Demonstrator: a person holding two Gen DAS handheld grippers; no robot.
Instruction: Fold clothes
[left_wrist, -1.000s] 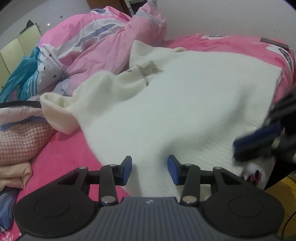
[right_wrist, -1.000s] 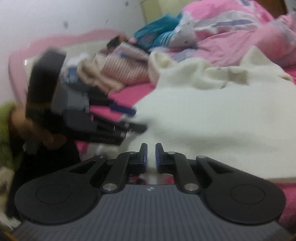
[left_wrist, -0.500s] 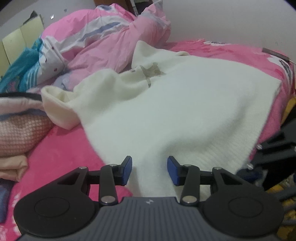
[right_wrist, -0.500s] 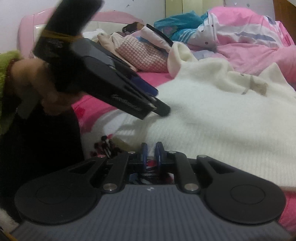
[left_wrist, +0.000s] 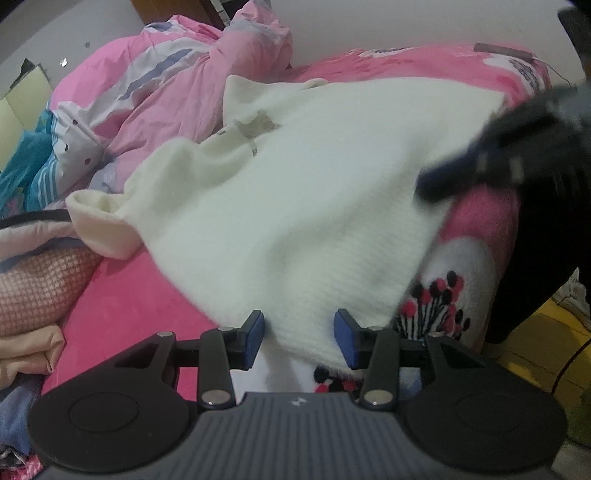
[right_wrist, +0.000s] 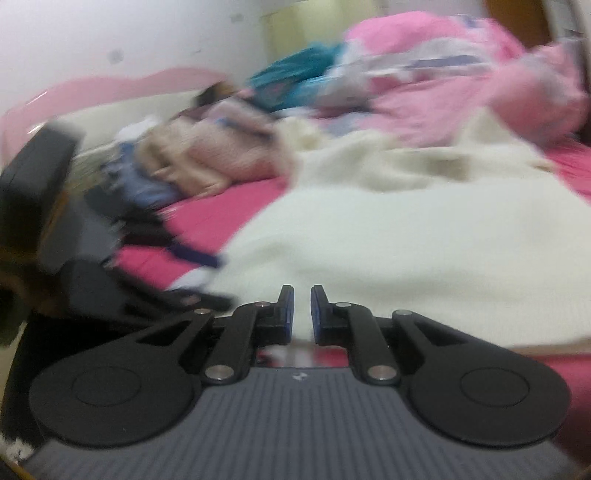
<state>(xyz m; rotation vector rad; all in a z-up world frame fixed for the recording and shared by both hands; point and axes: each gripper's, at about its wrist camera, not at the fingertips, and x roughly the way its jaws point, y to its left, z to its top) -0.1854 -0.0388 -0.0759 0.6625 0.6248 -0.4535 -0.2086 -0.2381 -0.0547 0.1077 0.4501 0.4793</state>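
Left hand-held gripper (left_wrist: 298, 334): jaws apart at sweater (left_wrist: 295, 192) near hem, unchanged.
Right hand-held gripper (right_wrist: 299, 314): nearly together, empty; swung back over hem.
Sweater: spread flat on bed (left_wrist: 122, 302).

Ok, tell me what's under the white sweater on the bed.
The white sweater lies on a pink bedsheet, whose white patch with black and red dots shows past the hem. Whatever else lies beneath the sweater is covered and cannot be seen.
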